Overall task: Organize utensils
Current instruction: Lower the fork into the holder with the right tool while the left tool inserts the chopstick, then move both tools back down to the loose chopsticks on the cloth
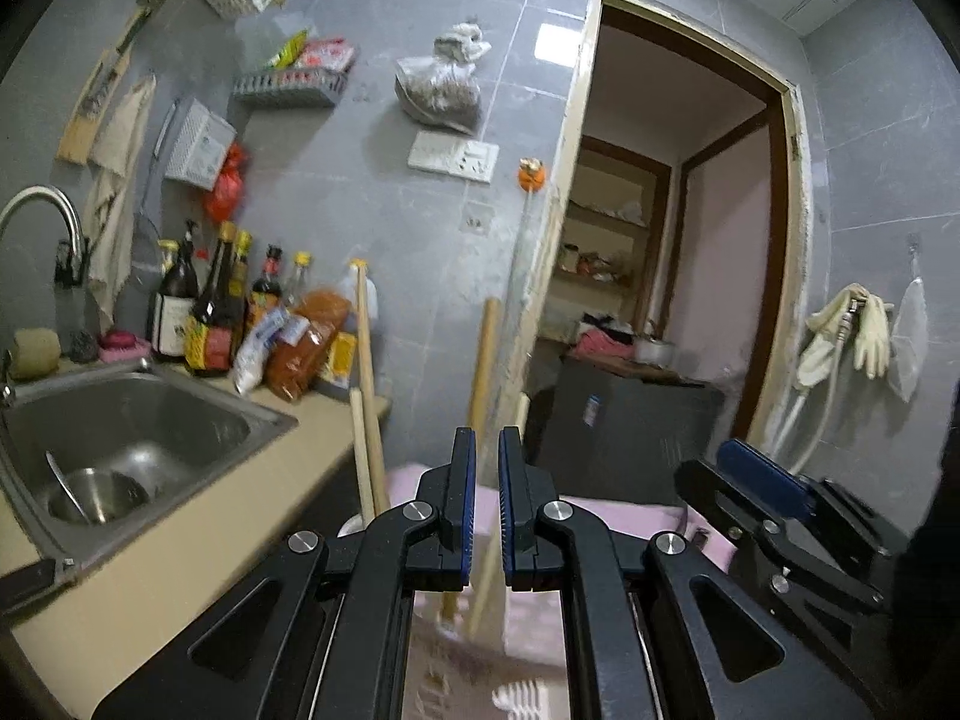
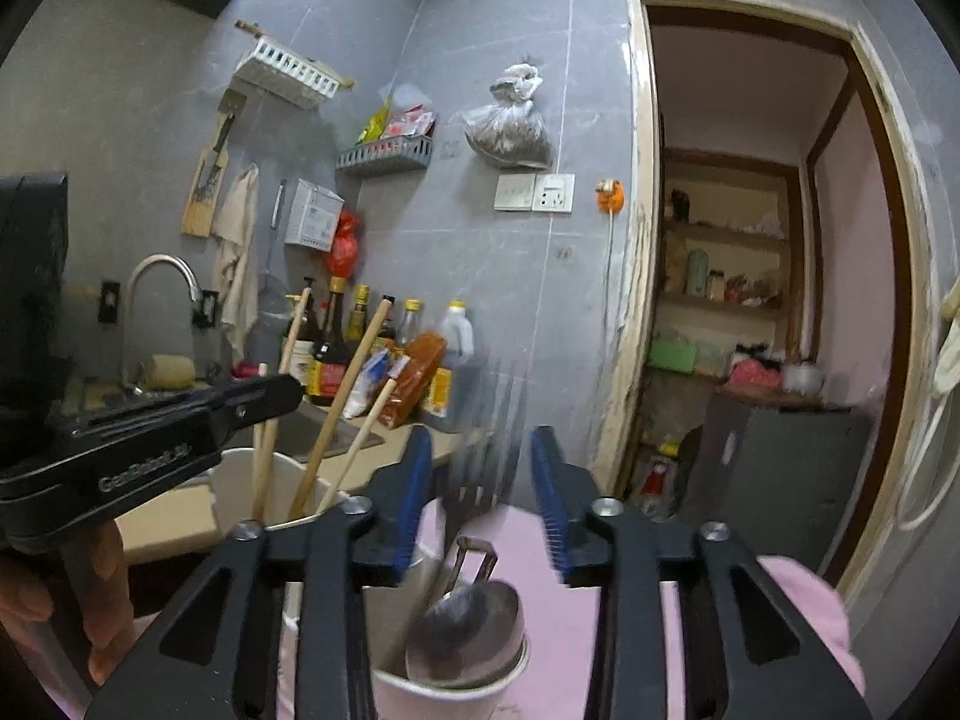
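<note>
My left gripper (image 1: 487, 510) is nearly shut, its blue pads close on a thin wooden stick (image 1: 485, 360) that rises between them; whether they pinch it is unclear. Two more wooden chopsticks (image 1: 367, 384) stand to its left. In the right wrist view, my right gripper (image 2: 483, 504) is open above a white cup (image 2: 450, 687) holding a metal ladle (image 2: 465, 624). A blurred fork (image 2: 486, 456) hangs between the open fingers. Behind on the left, a second white cup (image 2: 240, 480) holds several wooden chopsticks (image 2: 336, 414). The left gripper's body (image 2: 150, 438) reaches over it.
A steel sink (image 1: 129, 426) with a bowl lies to the left, bottles and packets (image 1: 240, 312) behind it along the grey tiled wall. A pink cloth (image 2: 576, 618) covers the surface under the cups. An open doorway (image 1: 672, 264) is on the right.
</note>
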`<state>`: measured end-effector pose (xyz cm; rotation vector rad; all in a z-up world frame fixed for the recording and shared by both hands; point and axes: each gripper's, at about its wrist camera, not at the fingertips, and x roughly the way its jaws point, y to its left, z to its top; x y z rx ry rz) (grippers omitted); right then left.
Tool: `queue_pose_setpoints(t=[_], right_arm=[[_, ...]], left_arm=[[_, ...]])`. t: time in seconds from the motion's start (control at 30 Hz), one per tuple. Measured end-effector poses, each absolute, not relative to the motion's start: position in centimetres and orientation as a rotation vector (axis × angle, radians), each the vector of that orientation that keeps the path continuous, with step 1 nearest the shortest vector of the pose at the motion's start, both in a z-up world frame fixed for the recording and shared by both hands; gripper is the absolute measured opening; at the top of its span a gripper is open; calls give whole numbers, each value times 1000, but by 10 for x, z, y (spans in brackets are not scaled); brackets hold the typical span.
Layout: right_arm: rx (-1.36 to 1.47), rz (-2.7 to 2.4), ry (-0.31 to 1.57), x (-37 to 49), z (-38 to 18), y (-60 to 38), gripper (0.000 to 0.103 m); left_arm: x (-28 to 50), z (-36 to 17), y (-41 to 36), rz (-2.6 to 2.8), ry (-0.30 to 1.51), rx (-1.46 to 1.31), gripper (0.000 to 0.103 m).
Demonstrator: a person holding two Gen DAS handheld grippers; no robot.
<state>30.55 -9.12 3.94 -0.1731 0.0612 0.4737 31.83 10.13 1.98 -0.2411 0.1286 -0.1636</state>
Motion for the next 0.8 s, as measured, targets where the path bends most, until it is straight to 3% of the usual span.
queue_pose_setpoints(t=[0.13, 0.3, 0.37, 0.5, 0.57, 0.8], right_arm=[[-109, 506, 68, 300, 47, -107, 43], [-26, 494, 73, 288, 61, -136, 58], [-6, 470, 81, 283, 66, -150, 78], [17, 415, 70, 268, 74, -183, 89], [19, 388, 63, 259, 77, -196, 103], [18, 318, 94, 225, 82, -248, 103]], left_arm=[[304, 23, 104, -197, 156, -262, 25], [283, 35, 99, -230, 176, -259, 35], [275, 39, 95, -241, 175, -253, 56], [253, 48, 77, -254, 144, -219, 83], [244, 51, 66, -257, 136, -199, 98], [220, 51, 29, -315, 173, -173, 102]])
